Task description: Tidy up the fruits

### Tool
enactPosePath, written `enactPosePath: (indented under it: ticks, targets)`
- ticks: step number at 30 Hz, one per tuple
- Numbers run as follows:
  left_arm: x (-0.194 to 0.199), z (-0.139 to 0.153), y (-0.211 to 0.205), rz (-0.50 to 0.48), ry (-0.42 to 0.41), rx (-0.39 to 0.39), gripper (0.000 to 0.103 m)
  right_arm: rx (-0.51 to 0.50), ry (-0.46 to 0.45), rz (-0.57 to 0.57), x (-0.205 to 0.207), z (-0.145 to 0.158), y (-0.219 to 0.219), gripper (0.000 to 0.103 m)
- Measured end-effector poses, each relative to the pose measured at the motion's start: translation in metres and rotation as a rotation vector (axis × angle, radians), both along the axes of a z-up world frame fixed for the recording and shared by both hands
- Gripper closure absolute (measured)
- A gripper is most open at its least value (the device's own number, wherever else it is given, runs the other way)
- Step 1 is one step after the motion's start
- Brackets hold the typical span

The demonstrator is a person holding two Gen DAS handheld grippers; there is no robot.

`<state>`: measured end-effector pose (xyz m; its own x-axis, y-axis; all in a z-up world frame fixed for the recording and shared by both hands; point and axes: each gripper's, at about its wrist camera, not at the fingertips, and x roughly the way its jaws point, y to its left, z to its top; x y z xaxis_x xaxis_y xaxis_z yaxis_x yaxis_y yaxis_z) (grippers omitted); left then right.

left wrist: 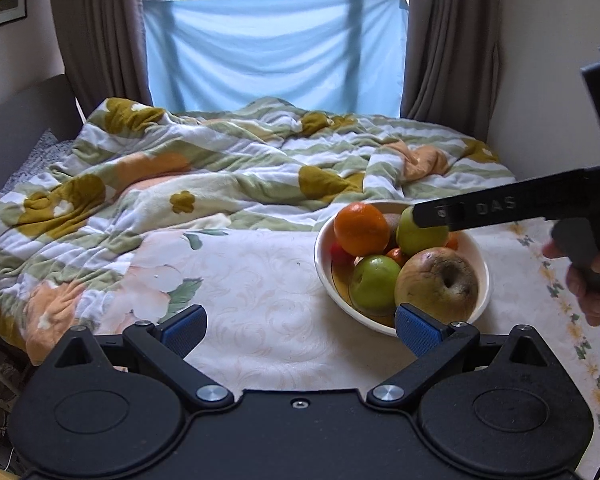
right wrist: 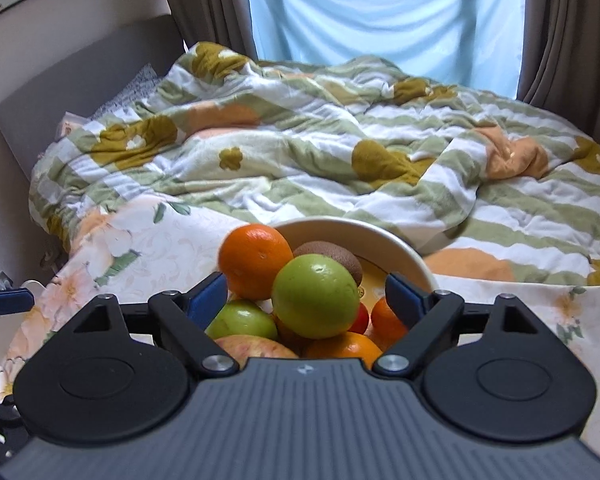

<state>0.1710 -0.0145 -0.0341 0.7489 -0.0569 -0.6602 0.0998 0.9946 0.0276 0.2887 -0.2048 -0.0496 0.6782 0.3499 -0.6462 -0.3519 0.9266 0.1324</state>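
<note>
1. While the bowl point(left wrist: 400, 326) sits on the flowered cloth point(left wrist: 260, 300) at the bed's edge, the fruit is piled inside it.
2. Right gripper point(right wrist: 306, 296): jaws spread wide, released; a green apple point(right wrist: 316, 296) lies between the fingers, pads clear of it.
3. An orange point(right wrist: 255, 266) sits at ten o'clock from that apple, a kiwi point(right wrist: 332, 258) at one o'clock.
4. Left gripper point(left wrist: 300, 330): jaws open and empty; the bowl is at two o'clock, beside the right finger.
5. A rumpled blanket point(left wrist: 220, 168) lies beyond.

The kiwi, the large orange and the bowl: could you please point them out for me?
kiwi point(right wrist: 332, 254), right wrist view, brown top.
large orange point(left wrist: 361, 228), left wrist view, middle of peel.
bowl point(left wrist: 483, 276), left wrist view, right rim.
</note>
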Motion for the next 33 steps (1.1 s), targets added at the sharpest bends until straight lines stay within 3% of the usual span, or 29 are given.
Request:
enactPosePath:
  ticks: [6,12,16,24,33]
  targets:
    - [-0.021,0.030,-0.001,0.010,-0.027,-0.014,0.001,-0.014,-0.052,-0.028,-0.041,0.036,-0.012,0.001]
    - [-0.036,0.058,0.007,0.016,-0.017,-0.064,0.000,-0.059,-0.066,-0.128,-0.094,0.068,-0.026,0.000]
    - [-0.048,0.067,0.007,0.014,-0.005,-0.027,0.000,-0.104,-0.058,-0.212,-0.129,0.080,-0.035,0.000]
    - [-0.078,0.064,0.007,-0.023,0.029,0.011,0.000,-0.143,0.013,-0.362,-0.190,0.078,-0.047,0.000]
    - [-0.101,0.063,0.009,-0.038,0.023,0.006,0.000,-0.129,0.071,-0.415,-0.229,0.063,-0.046,0.000]
